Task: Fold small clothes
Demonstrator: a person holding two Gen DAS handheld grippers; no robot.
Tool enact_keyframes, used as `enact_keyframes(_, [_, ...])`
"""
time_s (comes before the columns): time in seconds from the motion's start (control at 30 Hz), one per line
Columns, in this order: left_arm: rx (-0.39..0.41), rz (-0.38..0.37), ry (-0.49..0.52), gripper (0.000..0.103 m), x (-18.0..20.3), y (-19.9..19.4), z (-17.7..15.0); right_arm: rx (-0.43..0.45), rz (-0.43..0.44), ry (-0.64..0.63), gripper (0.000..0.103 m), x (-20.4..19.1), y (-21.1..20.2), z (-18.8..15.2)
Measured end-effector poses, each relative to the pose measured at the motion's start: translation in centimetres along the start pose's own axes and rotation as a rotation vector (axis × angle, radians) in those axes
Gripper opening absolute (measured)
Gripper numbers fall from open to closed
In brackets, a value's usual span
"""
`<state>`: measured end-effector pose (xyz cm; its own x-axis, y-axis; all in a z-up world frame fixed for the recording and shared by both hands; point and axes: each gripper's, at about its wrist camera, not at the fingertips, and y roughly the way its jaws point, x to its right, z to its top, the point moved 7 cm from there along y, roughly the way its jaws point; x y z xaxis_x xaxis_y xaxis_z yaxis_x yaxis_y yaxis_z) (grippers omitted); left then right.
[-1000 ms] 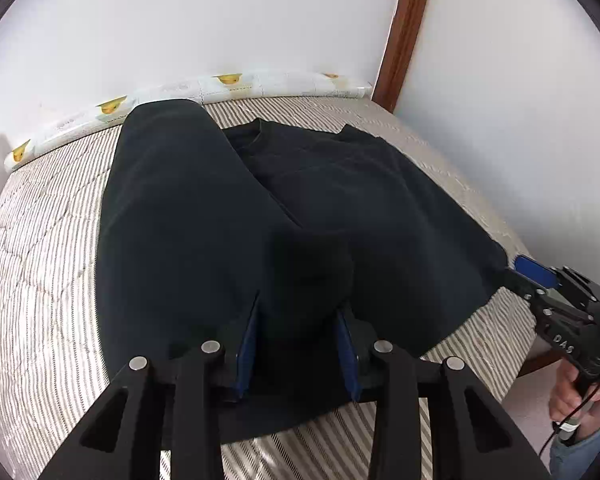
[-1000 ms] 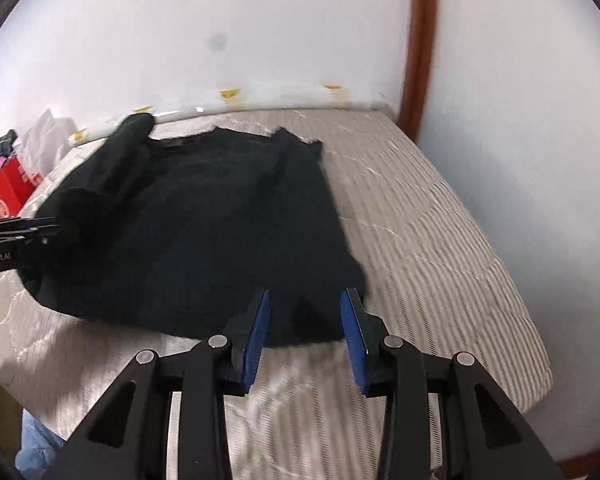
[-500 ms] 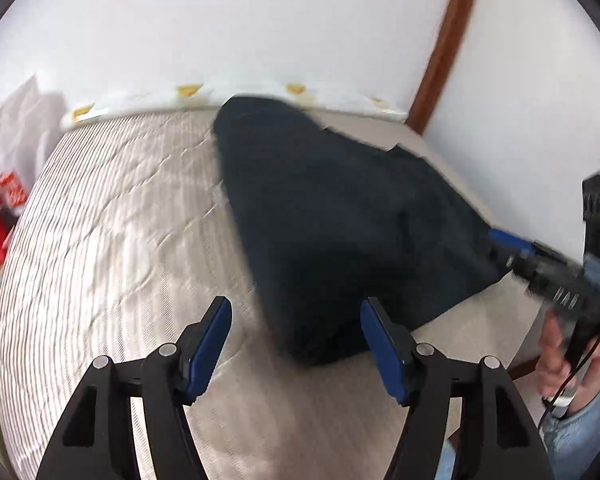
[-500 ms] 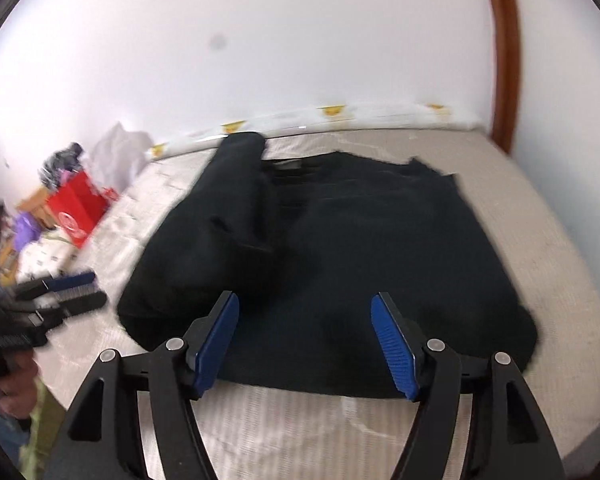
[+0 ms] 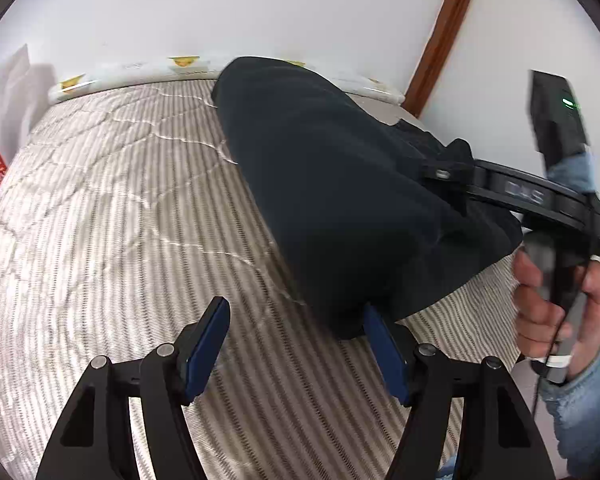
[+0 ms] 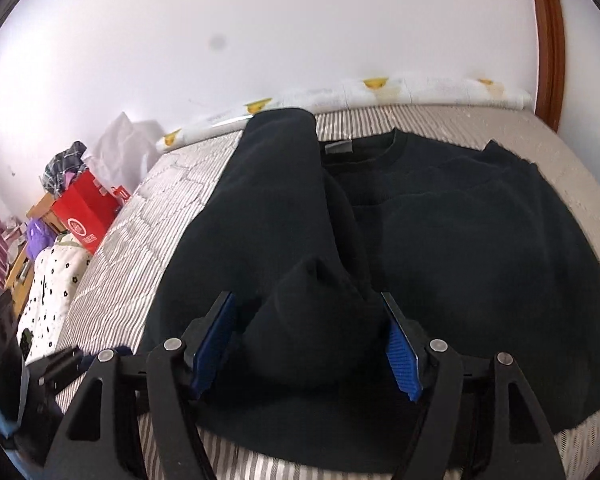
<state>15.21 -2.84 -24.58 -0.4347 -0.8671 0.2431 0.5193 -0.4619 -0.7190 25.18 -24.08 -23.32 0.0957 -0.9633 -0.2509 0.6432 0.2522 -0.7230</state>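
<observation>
A black sweatshirt (image 6: pixel 480 240) lies on the striped mattress (image 6: pixel 148 216), its left side folded over the body in a long band (image 6: pixel 260 208). It also shows in the left wrist view (image 5: pixel 340 184). My right gripper (image 6: pixel 308 340) is open, its blue pads on either side of a raised bunch of the fabric near the hem. My left gripper (image 5: pixel 296 344) is open and empty over the bare mattress (image 5: pixel 100 220), its right pad beside the shirt's near corner. The right gripper's body (image 5: pixel 532 196) reaches over the shirt from the right.
A white wall and a brown wooden post (image 5: pixel 440 36) stand behind the bed. A rolled white duck-print cloth (image 6: pixel 380 88) lies along the far edge. A red bag (image 6: pixel 88 212), clothes and a spotted cloth (image 6: pixel 52 280) are left of the bed.
Both grippers opened and let go of the shirt. The left gripper swung left off the fabric. The right gripper moved left over the folded side and down around a bunch of fabric.
</observation>
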Motion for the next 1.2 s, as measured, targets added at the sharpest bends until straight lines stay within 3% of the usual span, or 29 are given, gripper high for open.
enact_keyframes(0.1, [-0.006,-0.022,0.015,0.067,0.8,0.8,0.0,0.006,0.013,0.017,0.054,0.1,1.0,0.4])
enact_keyframes(0.2, [-0.019,-0.005,0.034,0.067,1.8,2.1,0.2,-0.001,0.064,-0.003,0.026,0.0,1.4,0.7])
enact_keyframes(0.27, [-0.042,0.015,0.038,0.067,2.3,3.2,0.3,0.016,0.09,-0.021,0.019,0.1,0.9,1.1])
enact_keyframes(0.4, [-0.045,0.074,0.057,0.071,3.0,4.3,0.7,0.135,0.022,-0.098,0.017,0.7,-2.0,2.6])
enact_keyframes(0.53, [-0.042,0.077,0.07,0.071,4.1,4.7,1.7,0.207,-0.056,-0.111,0.016,3.6,-5.4,3.9])
enact_keyframes(0.77, [-0.017,-0.004,0.102,0.078,8.0,4.8,3.4,0.269,-0.184,-0.028,0.016,12.4,-10.7,3.8])
enact_keyframes(0.87, [-0.016,0.038,0.171,0.078,10.3,5.7,3.6,0.306,-0.288,-0.013,0.016,16.1,-12.8,2.8])
enact_keyframes(0.97, [-0.01,0.035,0.207,0.078,12.0,6.3,3.6,0.277,-0.29,0.083,0.016,20.3,-13.5,1.2])
enact_keyframes(1.03, [-0.001,0.031,0.21,0.074,12.7,6.4,3.9,0.249,-0.297,0.109,0.017,22.2,-13.1,-0.3])
enact_keyframes(1.1, [0.002,0.038,0.216,0.063,13.1,6.8,4.1,0.178,-0.287,0.14,0.022,23.4,-11.5,-2.1])
enact_keyframes(1.2, [-0.009,0.014,0.217,0.041,13.7,7.1,4.0,0.133,-0.271,0.2,0.04,24.5,-10.4,-4.0])
